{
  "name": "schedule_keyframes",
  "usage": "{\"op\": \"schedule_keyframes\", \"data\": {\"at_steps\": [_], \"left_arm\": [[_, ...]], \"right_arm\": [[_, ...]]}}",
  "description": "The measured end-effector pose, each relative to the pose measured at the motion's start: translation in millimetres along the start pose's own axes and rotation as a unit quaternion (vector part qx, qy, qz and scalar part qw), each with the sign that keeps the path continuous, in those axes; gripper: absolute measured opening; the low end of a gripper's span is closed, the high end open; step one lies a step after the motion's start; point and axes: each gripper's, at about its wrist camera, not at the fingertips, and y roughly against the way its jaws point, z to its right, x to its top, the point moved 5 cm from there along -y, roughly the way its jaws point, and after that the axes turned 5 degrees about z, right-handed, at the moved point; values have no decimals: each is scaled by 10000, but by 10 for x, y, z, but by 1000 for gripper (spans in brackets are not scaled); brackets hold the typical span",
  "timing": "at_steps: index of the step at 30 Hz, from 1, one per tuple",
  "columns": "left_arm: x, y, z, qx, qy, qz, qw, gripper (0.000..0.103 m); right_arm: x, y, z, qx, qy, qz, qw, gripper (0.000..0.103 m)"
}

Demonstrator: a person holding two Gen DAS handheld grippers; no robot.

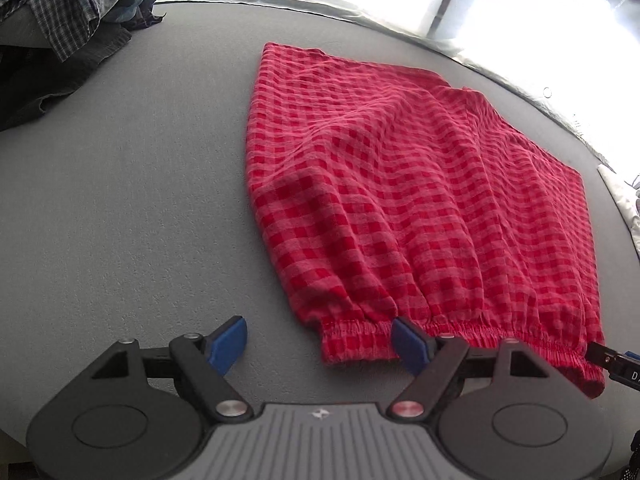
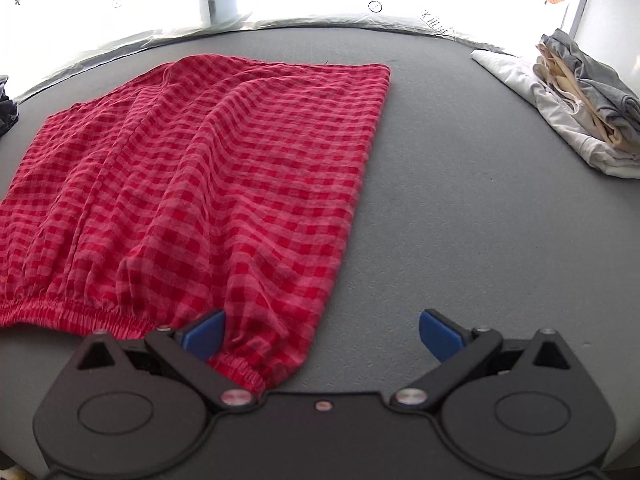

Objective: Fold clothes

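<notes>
A red gingham garment (image 1: 404, 184) with an elastic waistband lies spread flat on the grey table (image 1: 132, 208); it also shows in the right wrist view (image 2: 200, 176). My left gripper (image 1: 320, 346) is open, its jaws wide apart around the waistband's left corner, with the right blue pad (image 1: 410, 346) over the band. My right gripper (image 2: 322, 338) is open, its jaws wide apart around the waistband's right corner, with the left blue pad (image 2: 204, 336) on the cloth. A tip of the right gripper (image 1: 616, 362) shows at the left view's edge.
A heap of unfolded clothes (image 1: 60, 20), plaid and dark, lies at the far left of the table. A stack of folded white, beige and grey clothes (image 2: 576, 108) sits at the far right. The table's far edge (image 2: 320, 26) meets a bright wall.
</notes>
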Motion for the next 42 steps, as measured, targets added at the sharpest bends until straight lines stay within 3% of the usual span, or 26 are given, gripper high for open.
{"op": "schedule_keyframes", "data": {"at_steps": [5,9,12,15,16,17,19,26,33,37,40,42], "left_arm": [[-39,4,73,-9,156,54,9999,78],[-43,15,109,-115,360,97,9992,72],[-56,5,130,-151,539,114,9984,63],[-56,-7,115,-164,760,158,9969,53],[-57,-13,98,-149,838,174,9962,44],[-58,-18,82,-133,916,190,9955,29],[-67,-24,47,-99,1064,222,9940,17],[-7,78,60,-269,1471,581,9870,10],[147,162,546,-721,918,810,9899,9],[216,232,993,-1229,364,893,9877,9],[138,172,1355,-1458,-268,711,9864,11],[22,58,1470,-1214,-622,499,9894,16]], "right_arm": [[-16,29,132,141,-166,117,9997,103],[74,92,279,159,-379,435,9982,103],[117,74,387,168,-522,485,9973,103],[48,-43,430,89,-353,235,9991,103],[5,-85,422,87,-215,136,9996,103],[-38,-122,409,66,-83,56,9999,103],[-127,-180,397,66,104,-93,9999,103],[-181,-208,451,244,44,-9,9997,103],[-200,-200,487,331,12,113,9994,103],[-210,-193,502,426,91,165,9989,103],[-225,-183,513,534,173,195,9982,103],[-242,-174,510,606,272,220,9976,103]]}}
